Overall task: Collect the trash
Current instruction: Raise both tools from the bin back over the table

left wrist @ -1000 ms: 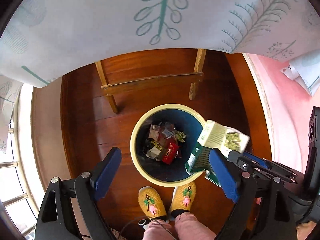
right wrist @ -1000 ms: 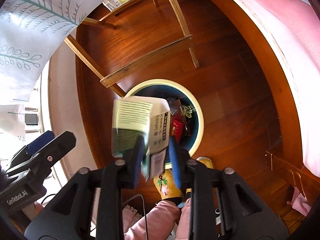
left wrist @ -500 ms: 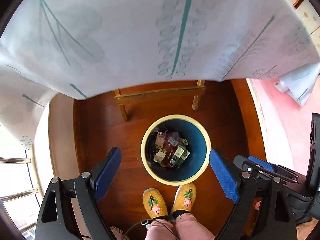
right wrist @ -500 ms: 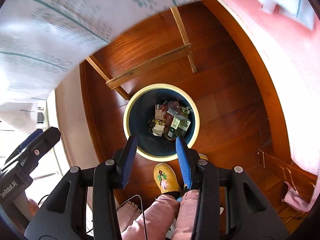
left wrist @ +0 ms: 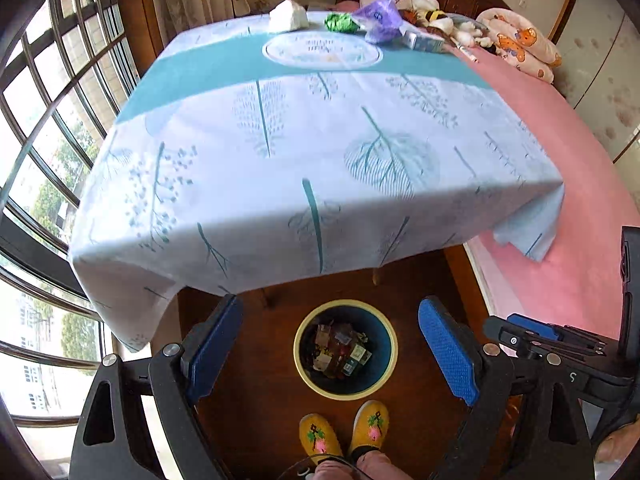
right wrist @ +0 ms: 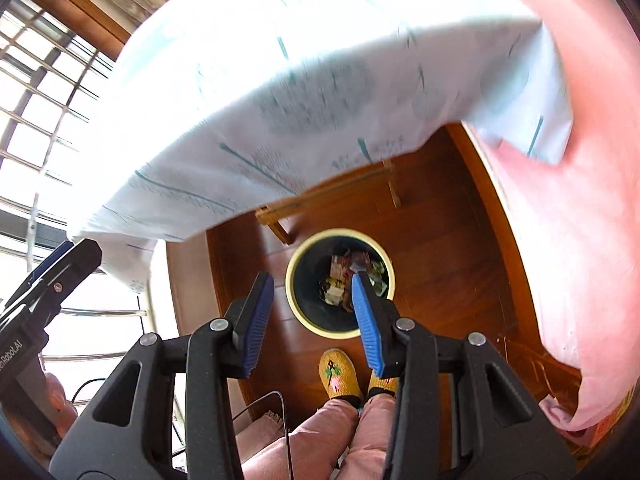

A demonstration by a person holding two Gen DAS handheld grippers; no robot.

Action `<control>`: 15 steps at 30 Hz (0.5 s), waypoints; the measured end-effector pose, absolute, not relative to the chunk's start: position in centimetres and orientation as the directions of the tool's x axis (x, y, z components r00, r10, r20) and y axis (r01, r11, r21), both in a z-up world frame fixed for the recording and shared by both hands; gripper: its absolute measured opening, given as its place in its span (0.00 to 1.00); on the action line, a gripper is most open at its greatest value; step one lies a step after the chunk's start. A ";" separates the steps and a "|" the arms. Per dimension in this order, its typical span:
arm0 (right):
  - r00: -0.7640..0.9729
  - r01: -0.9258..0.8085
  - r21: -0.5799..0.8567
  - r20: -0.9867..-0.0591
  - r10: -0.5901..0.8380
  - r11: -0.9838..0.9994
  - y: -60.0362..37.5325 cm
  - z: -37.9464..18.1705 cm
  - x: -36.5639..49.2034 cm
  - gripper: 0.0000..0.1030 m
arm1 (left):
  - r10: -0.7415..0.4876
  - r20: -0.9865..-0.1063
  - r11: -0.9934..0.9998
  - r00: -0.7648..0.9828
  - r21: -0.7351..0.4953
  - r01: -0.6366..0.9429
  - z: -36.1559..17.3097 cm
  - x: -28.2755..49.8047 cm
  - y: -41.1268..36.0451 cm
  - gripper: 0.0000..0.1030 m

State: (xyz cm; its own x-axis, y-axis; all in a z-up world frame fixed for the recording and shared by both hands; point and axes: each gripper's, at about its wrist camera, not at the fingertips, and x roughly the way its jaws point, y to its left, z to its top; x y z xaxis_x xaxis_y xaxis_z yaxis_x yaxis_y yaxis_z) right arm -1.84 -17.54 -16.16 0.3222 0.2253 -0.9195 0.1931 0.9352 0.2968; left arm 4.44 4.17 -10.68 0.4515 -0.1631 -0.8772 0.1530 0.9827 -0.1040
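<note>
A round bin (left wrist: 308,376) (right wrist: 293,300) with a yellow rim and blue inside stands on the wooden floor, holding several pieces of trash (left wrist: 340,350) (right wrist: 340,280). My left gripper (left wrist: 332,340) is open and empty, high above the bin. My right gripper (right wrist: 310,284) is also open and empty above it. On the far side of the table (left wrist: 280,140) lie a white wad (left wrist: 288,16), a green crumpled wrapper (left wrist: 340,22), a purple bag (left wrist: 380,20) and a small carton (left wrist: 424,40).
The table's leaf-print cloth (right wrist: 320,80) hangs over its near edge, above the bin. A pink bed (left wrist: 580,200) with toys and a pillow runs along the right. Barred windows (left wrist: 40,120) fill the left. The person's yellow slippers (left wrist: 344,428) stand beside the bin.
The right gripper let go of the green-and-white carton, which now lies in the bin. Both grippers rose and tilted up, bringing the tabletop into view.
</note>
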 end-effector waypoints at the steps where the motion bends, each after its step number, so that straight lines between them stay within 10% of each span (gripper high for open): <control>1: 0.339 0.184 0.301 -0.913 0.227 0.936 -17.8 -15.1 -1.8 0.36 | -0.159 -0.866 0.983 0.474 -0.094 0.157 -9.3 4.3 4.1 0.88; 15: 0.530 0.028 0.343 -0.802 0.277 0.939 -20.9 -1.6 2.1 0.39 | -0.063 -0.768 0.997 0.637 -0.014 0.082 6.6 6.1 4.3 0.88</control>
State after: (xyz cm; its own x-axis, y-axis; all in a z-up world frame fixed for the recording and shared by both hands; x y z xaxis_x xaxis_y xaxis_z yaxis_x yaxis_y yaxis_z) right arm 2.07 -20.85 -1.63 0.5300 0.2767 -0.8016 0.0282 0.9390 0.3428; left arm 6.13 4.31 6.56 0.6374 -0.0631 -0.7679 0.0820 0.9965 -0.0139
